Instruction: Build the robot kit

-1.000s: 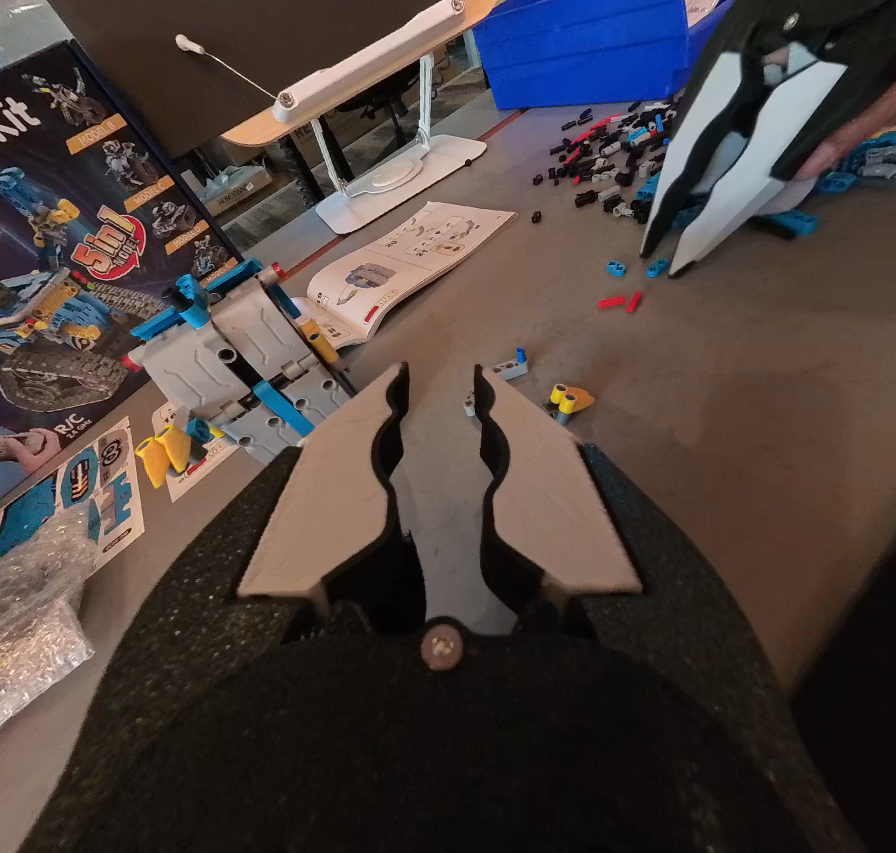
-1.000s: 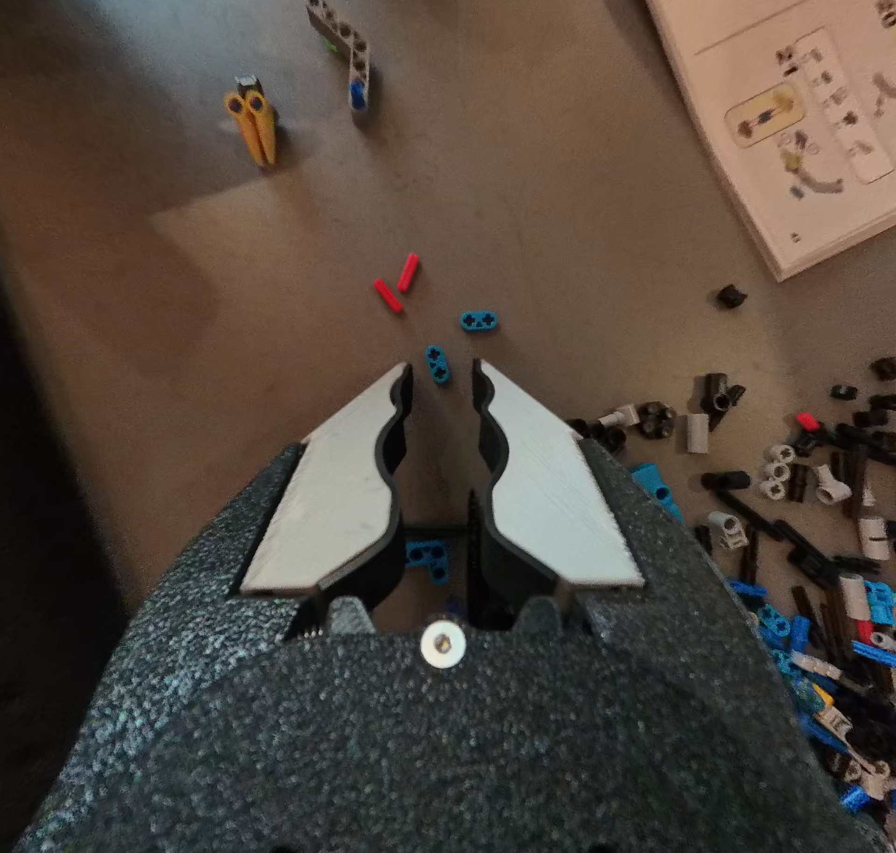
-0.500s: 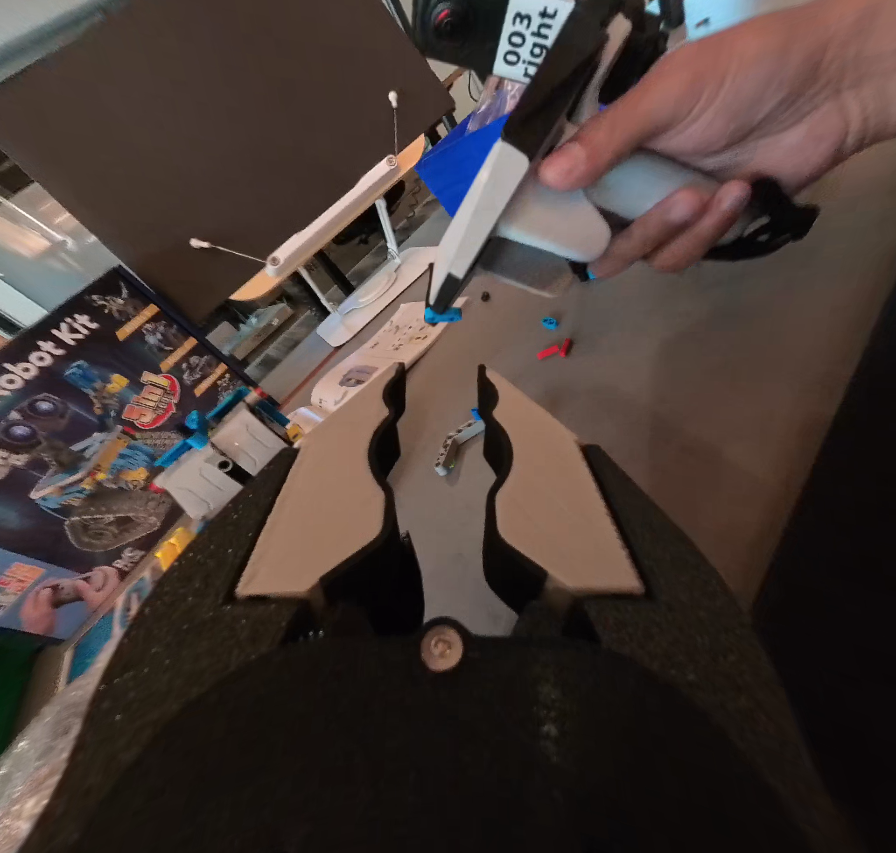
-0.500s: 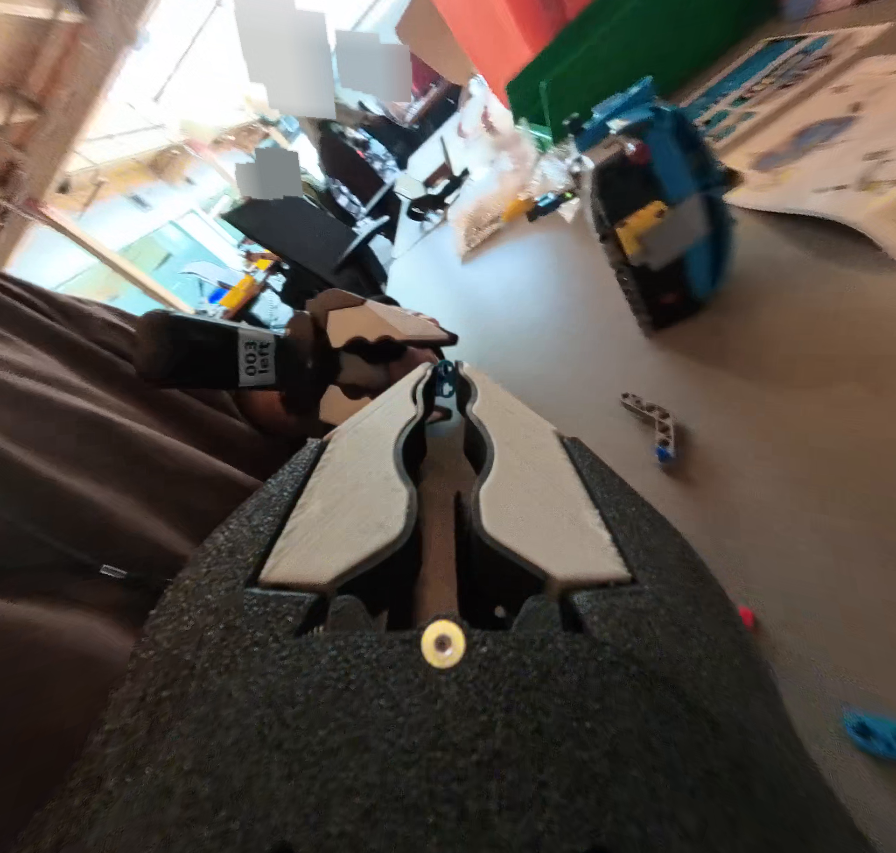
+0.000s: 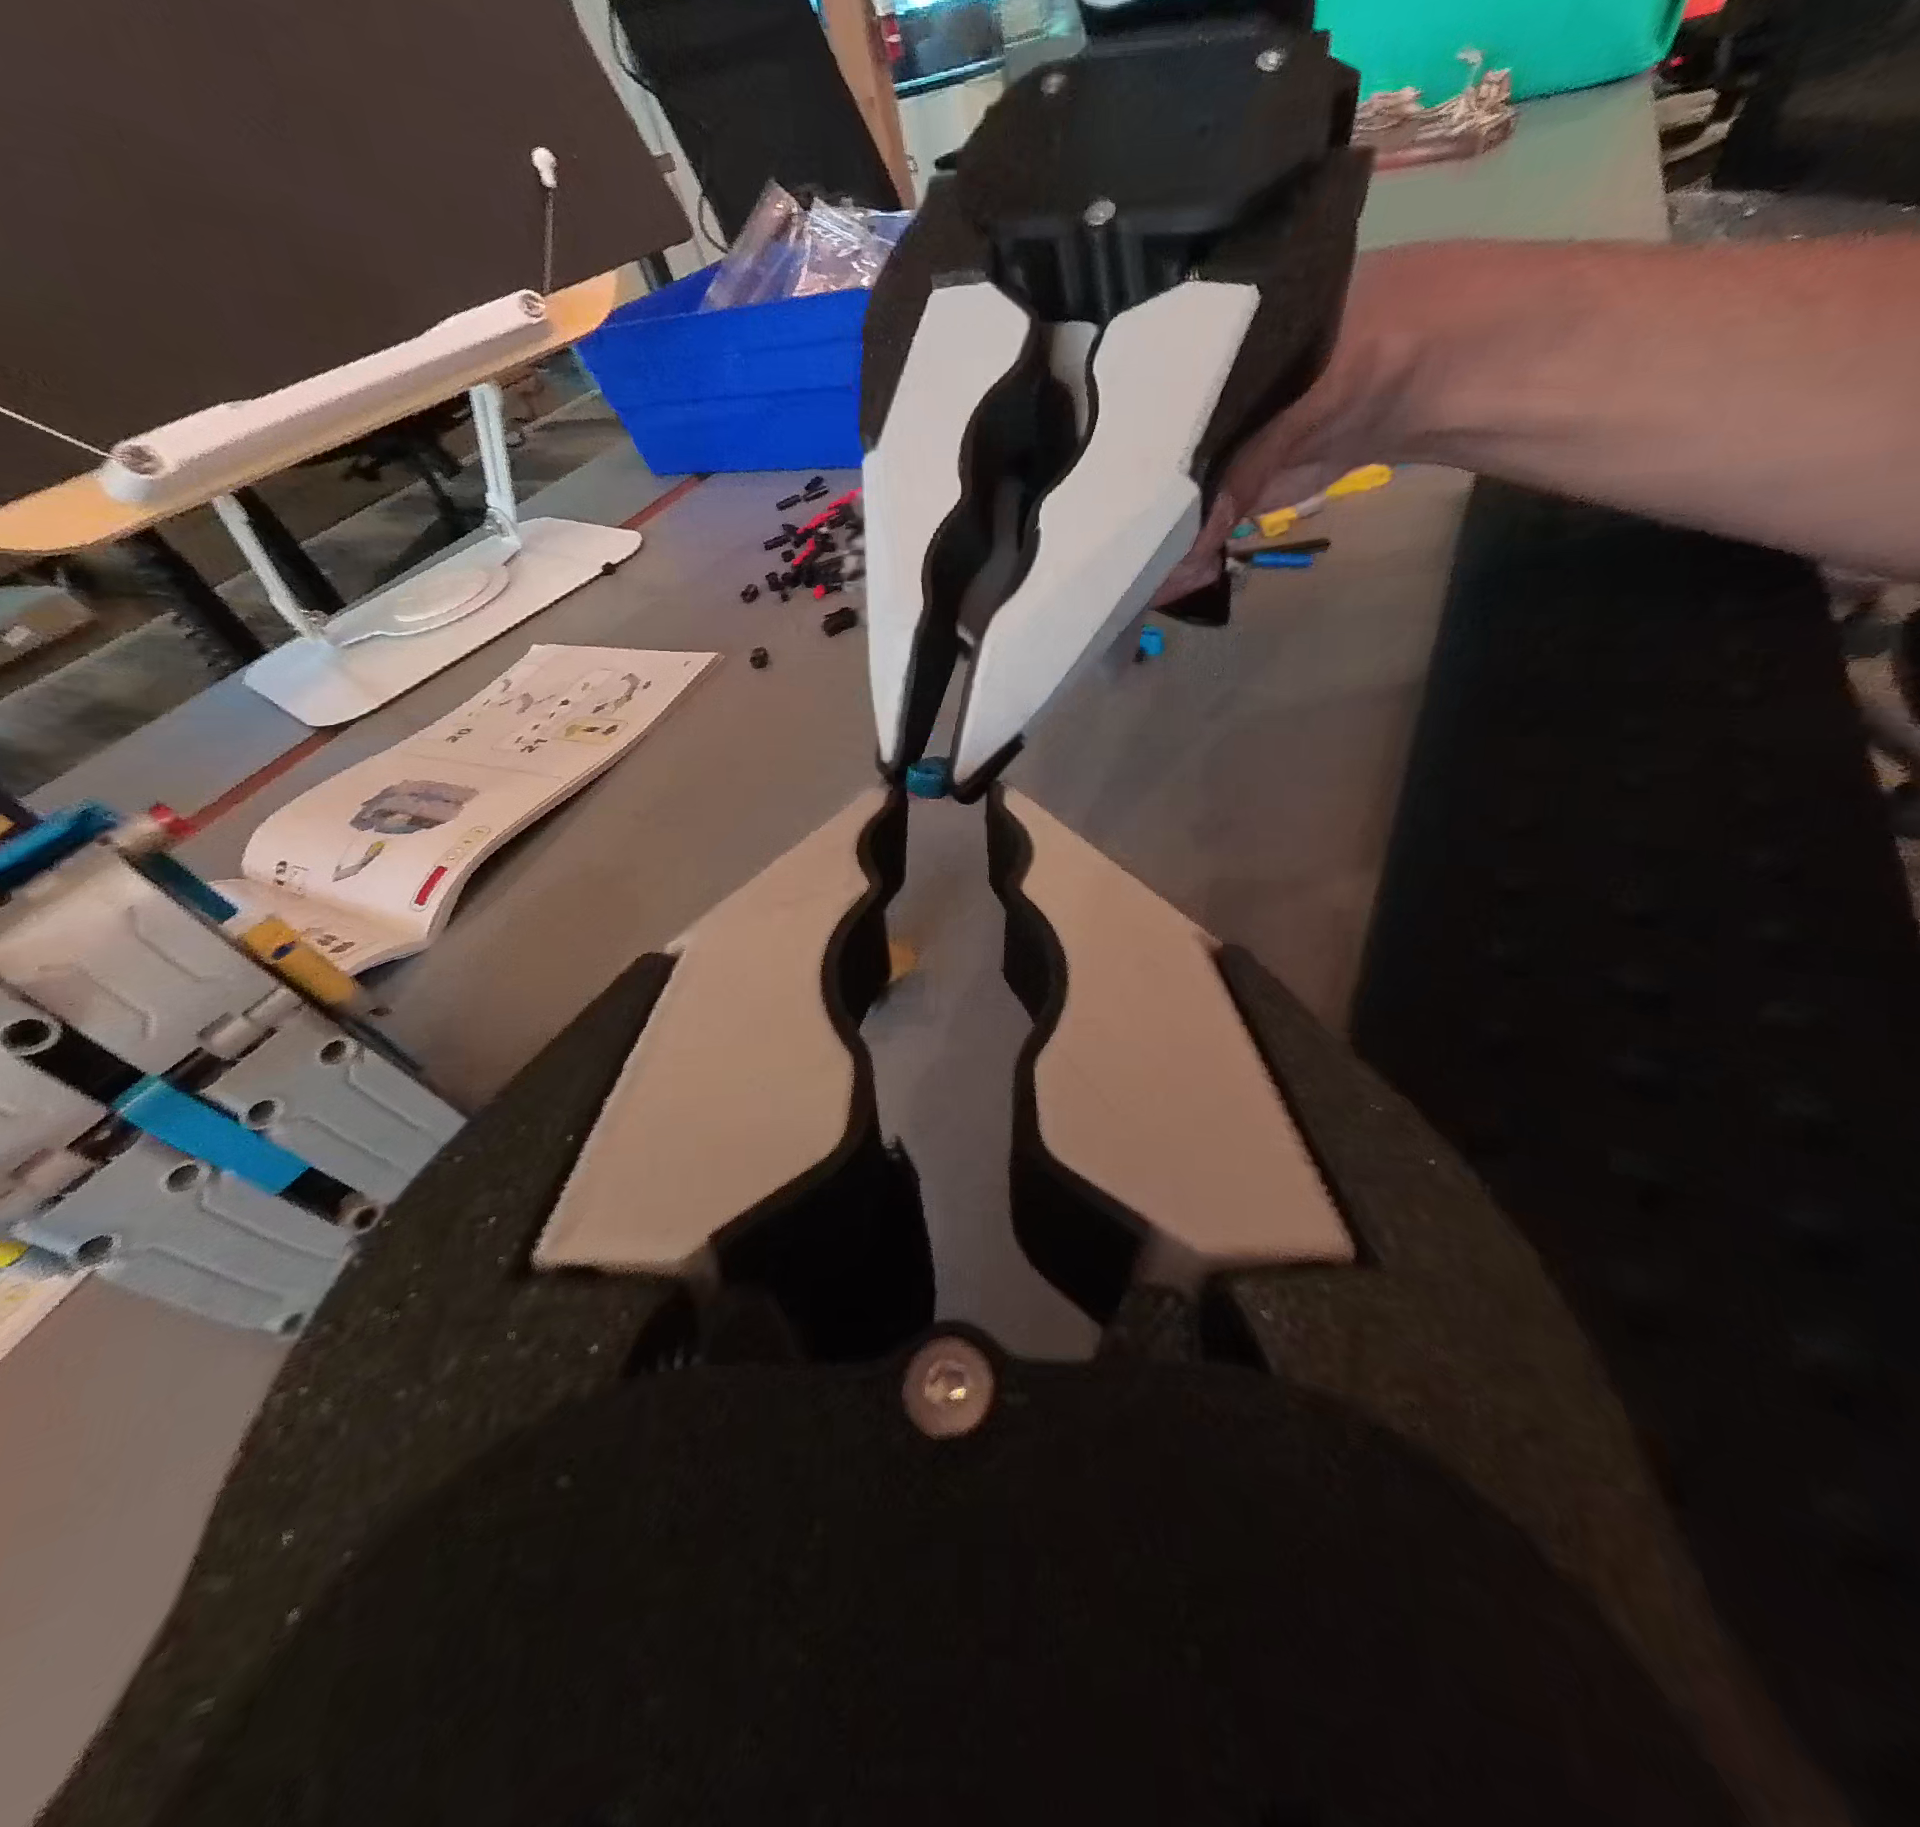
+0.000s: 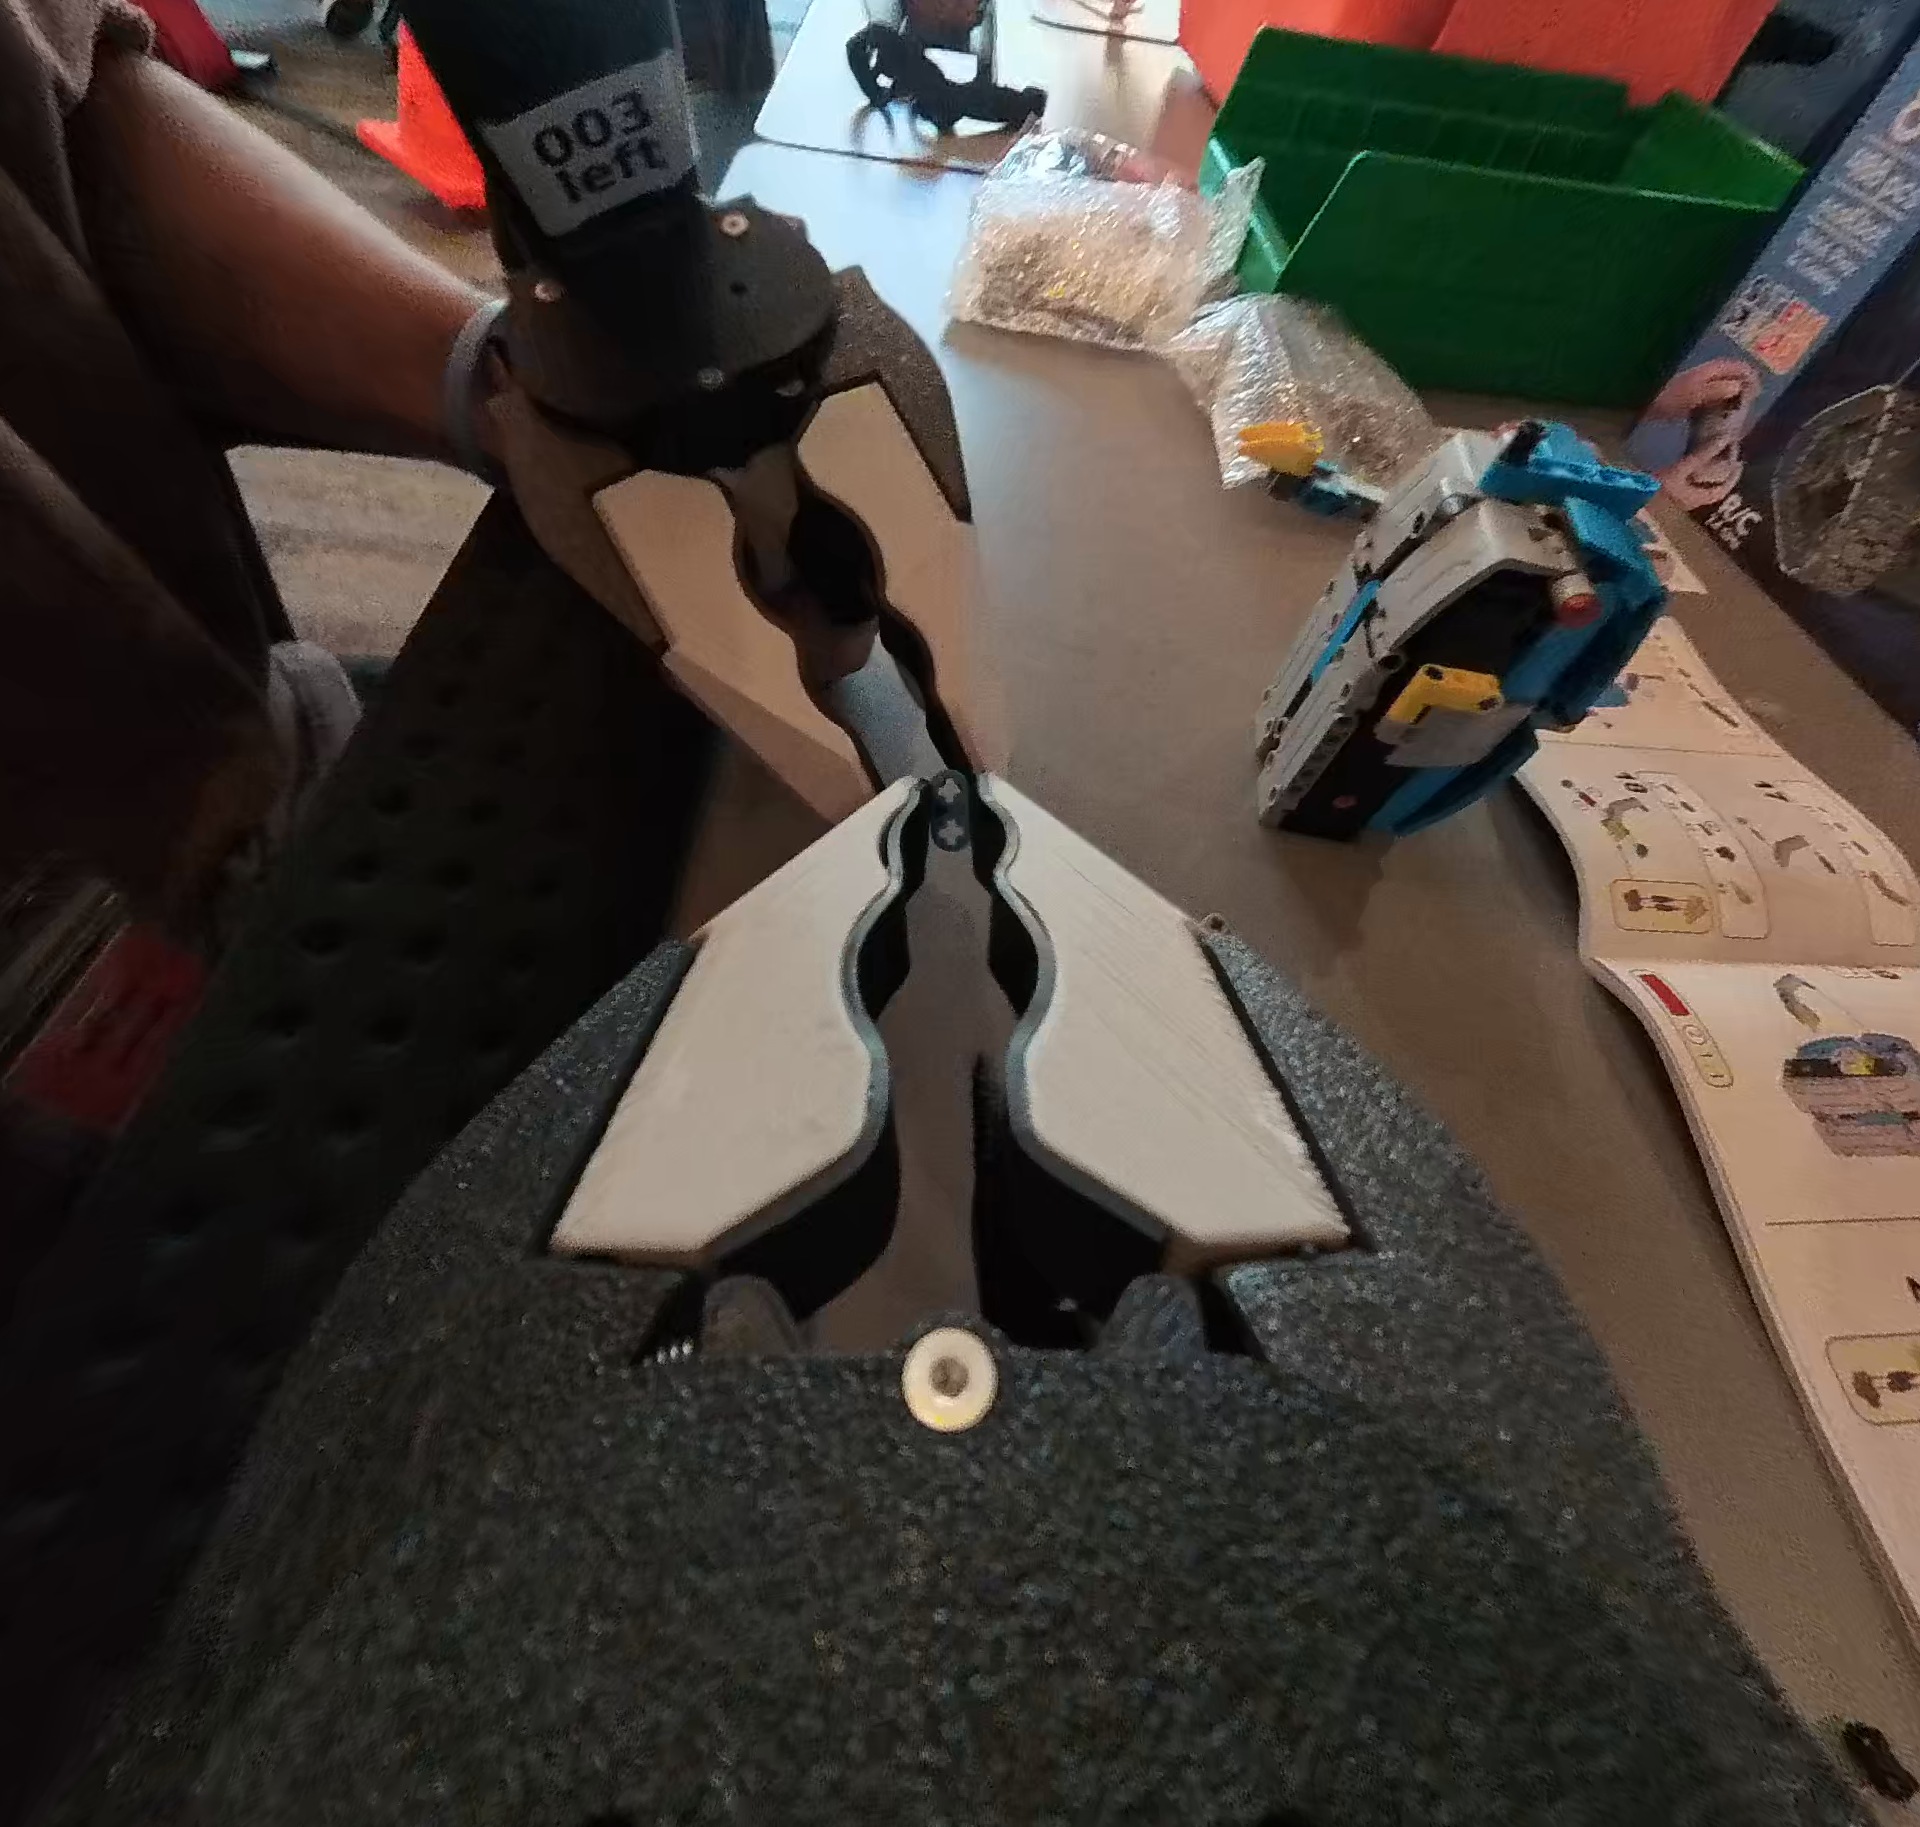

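My right gripper (image 6: pixel 951 790) is shut on a small blue two-hole connector (image 6: pixel 949 819) and holds it in the air above the grey table (image 6: pixel 1195 946). My left gripper (image 5: pixel 940 809) is open and empty, tip to tip with the right one. In the left wrist view the right gripper (image 5: pixel 927 775) comes down from above, and the blue connector (image 5: pixel 925 778) sits just off my left fingertips. In the right wrist view the left gripper (image 6: pixel 920 738) reaches in from the upper left, held by a hand.
A partly built grey, blue and black model (image 6: pixel 1455 655) lies on the table beside an open instruction booklet (image 5: pixel 468 801). Loose small parts (image 5: pixel 810 551) lie before a blue bin (image 5: pixel 727 375). A white lamp (image 5: pixel 416 582), green bin (image 6: pixel 1507 219) and bubble-wrap bags (image 6: pixel 1091 239) stand farther off. Left and right tips are no more than a few centimetres apart.
The right gripper shut on the blue connector on the table, lifted it and swung it up to the left gripper. The left gripper rose and turned to face it, staying open.
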Demonstrator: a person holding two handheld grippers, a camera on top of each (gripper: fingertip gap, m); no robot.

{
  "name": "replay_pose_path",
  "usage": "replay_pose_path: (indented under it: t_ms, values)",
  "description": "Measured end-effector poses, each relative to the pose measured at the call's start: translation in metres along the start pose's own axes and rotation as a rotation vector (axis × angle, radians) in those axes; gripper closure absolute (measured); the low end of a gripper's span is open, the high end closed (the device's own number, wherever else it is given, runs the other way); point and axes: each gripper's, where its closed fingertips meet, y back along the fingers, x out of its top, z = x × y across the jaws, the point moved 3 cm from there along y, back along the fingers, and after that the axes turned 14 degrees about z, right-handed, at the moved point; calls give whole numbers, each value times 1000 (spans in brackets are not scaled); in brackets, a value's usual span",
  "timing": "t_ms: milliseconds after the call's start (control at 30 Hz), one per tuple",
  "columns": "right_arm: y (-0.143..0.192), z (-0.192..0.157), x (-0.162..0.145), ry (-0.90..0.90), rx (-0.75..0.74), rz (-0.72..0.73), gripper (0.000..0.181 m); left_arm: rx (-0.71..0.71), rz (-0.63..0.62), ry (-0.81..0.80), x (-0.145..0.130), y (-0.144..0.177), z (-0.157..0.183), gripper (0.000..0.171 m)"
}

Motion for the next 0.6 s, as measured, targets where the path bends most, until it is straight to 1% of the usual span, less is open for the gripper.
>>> replay_pose_path:
  t_ms: [133,300,333,433,533,600]
  values:
    - [2,-2,0,-45,50,-31,173,-33,2,35,1,-1,2,158]
    - [3,0,5,-174,110,23,174,-25,33,20,6,0,1,162]
    - [3,1,5,-188,110,39,174,-19,37,16,6,1,0,171]
    - [2,14,5,-294,34,85,174,66,58,-27,10,2,-10,171]
    - [0,18,11,-454,5,197,173,162,69,-105,14,5,-20,171]
    - [-2,20,15,-533,-27,268,174,193,53,-144,13,5,-22,162]
